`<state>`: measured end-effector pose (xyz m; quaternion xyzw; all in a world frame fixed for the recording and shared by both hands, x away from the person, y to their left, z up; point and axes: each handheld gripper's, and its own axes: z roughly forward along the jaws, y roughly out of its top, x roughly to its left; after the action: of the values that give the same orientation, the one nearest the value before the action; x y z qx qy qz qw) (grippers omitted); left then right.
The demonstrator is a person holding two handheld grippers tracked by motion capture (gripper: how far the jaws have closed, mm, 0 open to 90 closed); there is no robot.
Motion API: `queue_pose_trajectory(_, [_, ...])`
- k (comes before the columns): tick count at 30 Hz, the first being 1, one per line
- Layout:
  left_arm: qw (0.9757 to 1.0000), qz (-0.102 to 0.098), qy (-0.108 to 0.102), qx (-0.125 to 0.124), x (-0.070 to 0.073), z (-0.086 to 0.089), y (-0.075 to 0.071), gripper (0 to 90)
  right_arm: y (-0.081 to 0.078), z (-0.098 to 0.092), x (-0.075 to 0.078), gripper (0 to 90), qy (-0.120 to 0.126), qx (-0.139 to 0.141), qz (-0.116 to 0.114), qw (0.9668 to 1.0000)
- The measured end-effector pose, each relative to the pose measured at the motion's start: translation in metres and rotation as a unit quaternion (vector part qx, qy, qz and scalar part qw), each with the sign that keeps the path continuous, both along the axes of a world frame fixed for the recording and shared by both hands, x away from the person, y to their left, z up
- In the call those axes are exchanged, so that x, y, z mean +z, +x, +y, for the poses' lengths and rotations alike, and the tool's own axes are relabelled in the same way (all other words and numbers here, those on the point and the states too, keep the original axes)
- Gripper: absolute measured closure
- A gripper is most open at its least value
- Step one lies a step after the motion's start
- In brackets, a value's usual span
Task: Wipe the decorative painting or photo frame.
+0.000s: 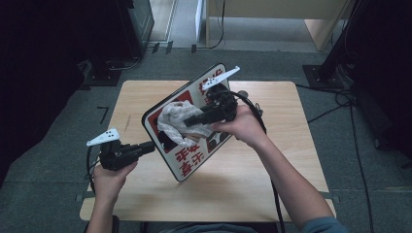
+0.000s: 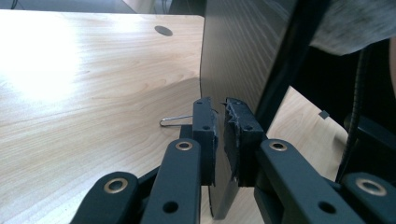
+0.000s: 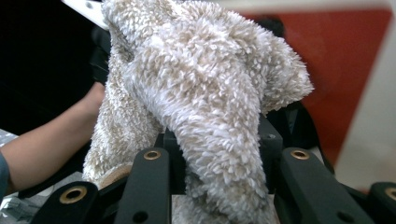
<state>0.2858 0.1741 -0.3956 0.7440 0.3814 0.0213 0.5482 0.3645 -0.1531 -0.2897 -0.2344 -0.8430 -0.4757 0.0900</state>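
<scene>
Now, step: wiping the sign's printed face.
Sign (image 1: 194, 128): tilted on edge above the tabletop (image 1: 145, 97), centre.
Left tongs (image 2: 219, 135): clamped on the sign's near-left edge.
Right tongs (image 1: 187, 121): gripping a fluffy cloth (image 3: 205, 93), pressed on the red print.
Next: likely another stroke across; keep the sign steady.

The tilted sign (image 1: 189, 121) stands over the table's (image 1: 145, 97) middle and blocks passage across it, while the wood to its left, right and near edge lies open.
</scene>
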Motion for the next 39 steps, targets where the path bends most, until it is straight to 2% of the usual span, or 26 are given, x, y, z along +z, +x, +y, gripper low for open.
queue_pose_trajectory(5, [1.0,-0.001,0.0,-0.006,0.0,-0.003,0.007,82.4,-0.004,0.015,0.019,67.0,0.0,0.007,-0.014,0.9999])
queue_pose_trajectory(11, [0.9999,-0.002,0.0,-0.017,0.001,-0.007,0.013,81.8,-0.004,0.024,0.028,66.9,0.003,0.007,-0.023,0.9997])
queue_pose_trajectory(25, [0.9997,-0.006,0.001,-0.024,0.001,-0.012,0.013,82.3,-0.005,0.026,0.008,66.8,-0.006,0.009,-0.016,0.9998])
queue_pose_trajectory(39, [0.9996,-0.009,0.003,-0.026,0.001,-0.011,0.013,82.2,-0.01,0.019,-0.021,66.8,-0.008,0.008,-0.005,0.9999])
